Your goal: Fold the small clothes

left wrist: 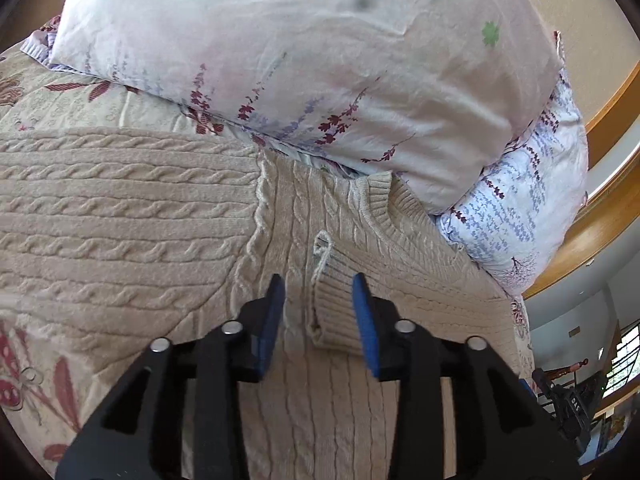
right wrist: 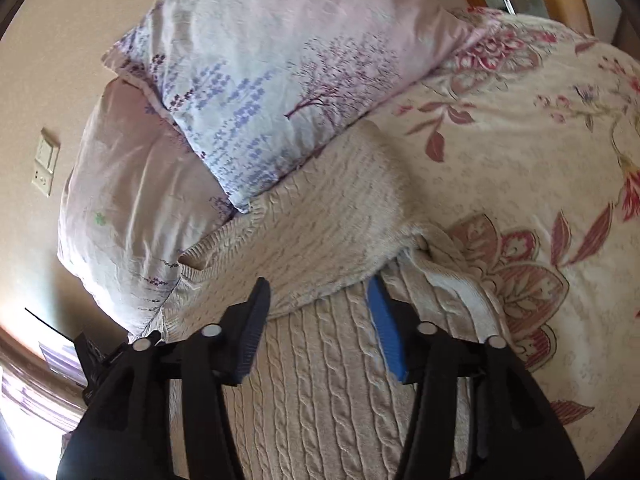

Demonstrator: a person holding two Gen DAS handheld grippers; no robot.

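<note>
A beige cable-knit sweater [left wrist: 120, 208] lies flat on a floral bedspread [left wrist: 52, 104], its ribbed neckline [left wrist: 380, 200] close to the pillows. A sleeve is folded across the body, and its ribbed cuff [left wrist: 334, 308] lies between the fingers of my left gripper [left wrist: 319, 280]. That gripper is open: a gap shows between the left pad and the cuff. In the right wrist view the sweater [right wrist: 320, 380] has a side part folded over [right wrist: 320, 232]. My right gripper [right wrist: 318, 282] hovers open just above that folded edge, nothing pinched in it.
Two floral pillows [right wrist: 260, 80] [right wrist: 128, 184] are stacked right behind the sweater. A curved wooden bed frame [left wrist: 600, 220] runs to the right. Floral bedspread [right wrist: 520, 140] spreads out to the right of the sweater. A wall socket [right wrist: 44, 160] is on the beige wall.
</note>
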